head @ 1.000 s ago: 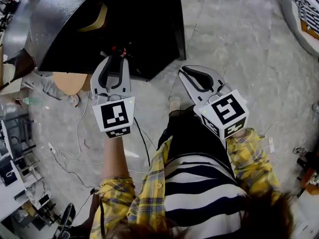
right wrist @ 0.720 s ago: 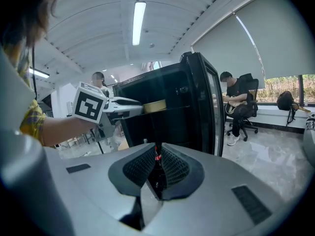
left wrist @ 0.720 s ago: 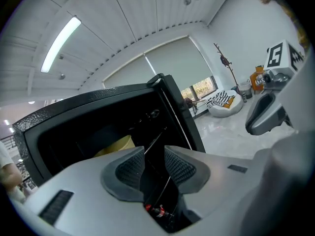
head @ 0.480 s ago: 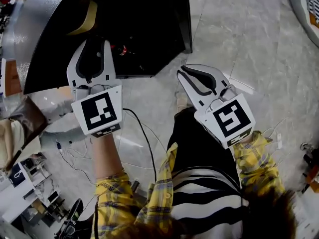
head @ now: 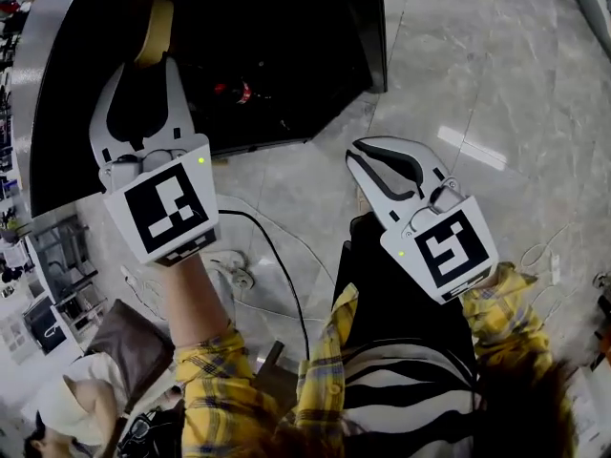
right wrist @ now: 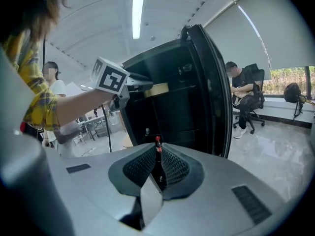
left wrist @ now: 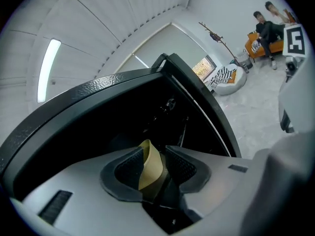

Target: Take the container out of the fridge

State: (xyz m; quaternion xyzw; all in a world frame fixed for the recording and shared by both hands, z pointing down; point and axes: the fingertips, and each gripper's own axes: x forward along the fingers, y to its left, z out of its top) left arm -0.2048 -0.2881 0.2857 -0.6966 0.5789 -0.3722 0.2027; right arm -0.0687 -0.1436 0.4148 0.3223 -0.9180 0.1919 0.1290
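The black fridge [head: 286, 27] stands open in front of me. On an upper shelf sits a tan container [head: 153, 29], which shows in the left gripper view [left wrist: 147, 157] framed by the two pads. My left gripper [head: 145, 65] reaches into the fridge, its jaws opening, fingertips just short of the container and not pressing on it. The right gripper view shows that gripper [right wrist: 141, 85] next to the container [right wrist: 158, 88]. My right gripper [head: 370, 147] hangs outside, over the floor near my body, with its jaws together and nothing in them.
A red-capped bottle [head: 239, 92] stands lower in the fridge [right wrist: 158, 144]. Cables [head: 277, 256] trail over the marble floor by my feet. A person [right wrist: 243, 102] sits on an office chair right of the fridge door [right wrist: 216, 82]. Desks [head: 48, 284] stand at the left.
My left gripper has gone forward and up into the fridge, close to the tan container, and its jaws have spread a little. The right gripper has hardly moved.
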